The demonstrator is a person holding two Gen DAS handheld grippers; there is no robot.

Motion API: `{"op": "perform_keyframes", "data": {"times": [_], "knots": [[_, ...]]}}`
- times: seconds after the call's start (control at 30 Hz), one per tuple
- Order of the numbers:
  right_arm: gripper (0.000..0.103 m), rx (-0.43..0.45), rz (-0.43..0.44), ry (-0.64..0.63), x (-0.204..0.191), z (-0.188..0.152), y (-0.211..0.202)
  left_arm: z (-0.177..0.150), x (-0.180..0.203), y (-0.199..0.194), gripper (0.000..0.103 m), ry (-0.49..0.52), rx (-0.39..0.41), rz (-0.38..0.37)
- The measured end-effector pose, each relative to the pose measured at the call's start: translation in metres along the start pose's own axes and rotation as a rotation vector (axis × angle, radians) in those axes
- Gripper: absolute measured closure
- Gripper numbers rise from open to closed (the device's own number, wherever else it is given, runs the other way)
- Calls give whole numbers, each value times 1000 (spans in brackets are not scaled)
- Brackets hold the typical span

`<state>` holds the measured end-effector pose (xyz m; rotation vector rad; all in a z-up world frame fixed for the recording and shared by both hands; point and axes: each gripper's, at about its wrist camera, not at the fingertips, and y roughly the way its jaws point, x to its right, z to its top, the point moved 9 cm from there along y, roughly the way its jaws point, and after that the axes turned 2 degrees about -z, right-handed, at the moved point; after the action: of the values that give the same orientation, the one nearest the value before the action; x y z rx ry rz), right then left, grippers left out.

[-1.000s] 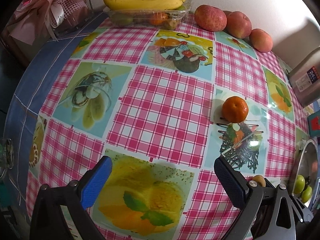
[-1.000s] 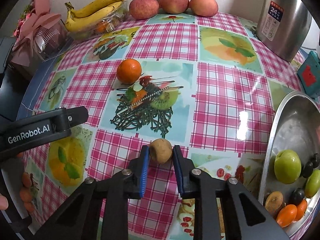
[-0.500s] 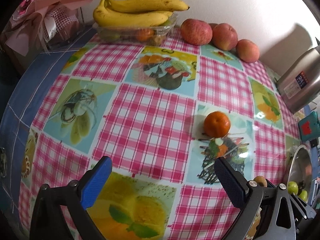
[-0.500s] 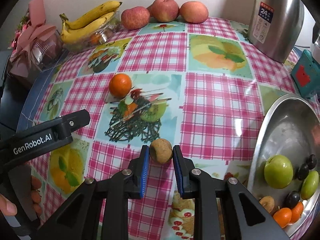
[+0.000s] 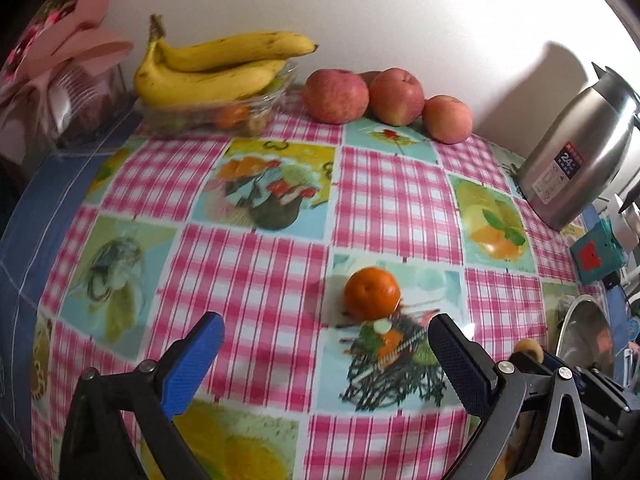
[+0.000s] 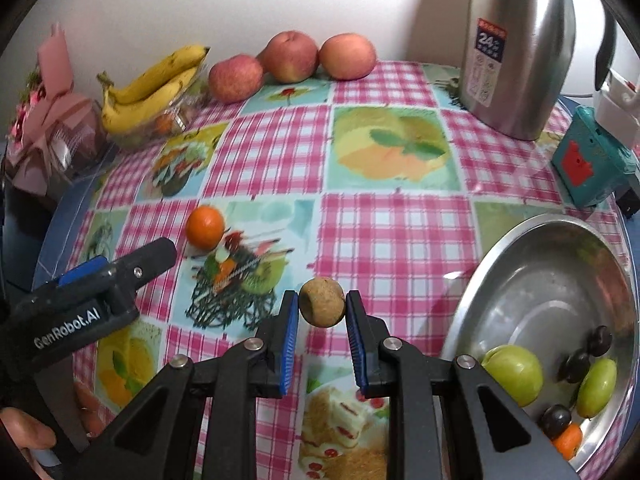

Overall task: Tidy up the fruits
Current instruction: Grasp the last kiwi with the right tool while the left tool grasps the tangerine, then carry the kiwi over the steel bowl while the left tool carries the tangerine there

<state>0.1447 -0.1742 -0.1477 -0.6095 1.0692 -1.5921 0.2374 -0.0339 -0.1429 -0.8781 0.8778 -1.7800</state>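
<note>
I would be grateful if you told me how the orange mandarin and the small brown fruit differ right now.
The mandarin is bright orange; the brown fruit is dull tan. The mandarin looks the larger of the two. The mandarin rests free on the tablecloth, untouched, whereas the brown fruit is clamped between the pads of the right gripper. Both are roundish and outside the steel bowl.

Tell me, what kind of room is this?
Probably a home kitchen or dining corner: a fruit-print tablecloth, a steel kettle, and bananas by the wall.
</note>
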Motion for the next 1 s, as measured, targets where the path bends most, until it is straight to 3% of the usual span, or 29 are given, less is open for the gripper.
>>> {"op": "perform_keyframes", "data": {"times": [0.17, 0.47, 0.6, 1.0], "knots": [[78, 12, 10, 42, 12, 8, 0, 9, 5, 11, 3, 0, 19, 2], [78, 14, 25, 59, 16, 10, 3, 8, 33, 31, 40, 38, -12, -43], [78, 13, 22, 64, 18, 10, 3, 8, 37, 35, 64, 49, -13, -28], [78, 29, 16, 56, 17, 11, -9, 6, 25, 17, 67, -34, -21, -69]]}}
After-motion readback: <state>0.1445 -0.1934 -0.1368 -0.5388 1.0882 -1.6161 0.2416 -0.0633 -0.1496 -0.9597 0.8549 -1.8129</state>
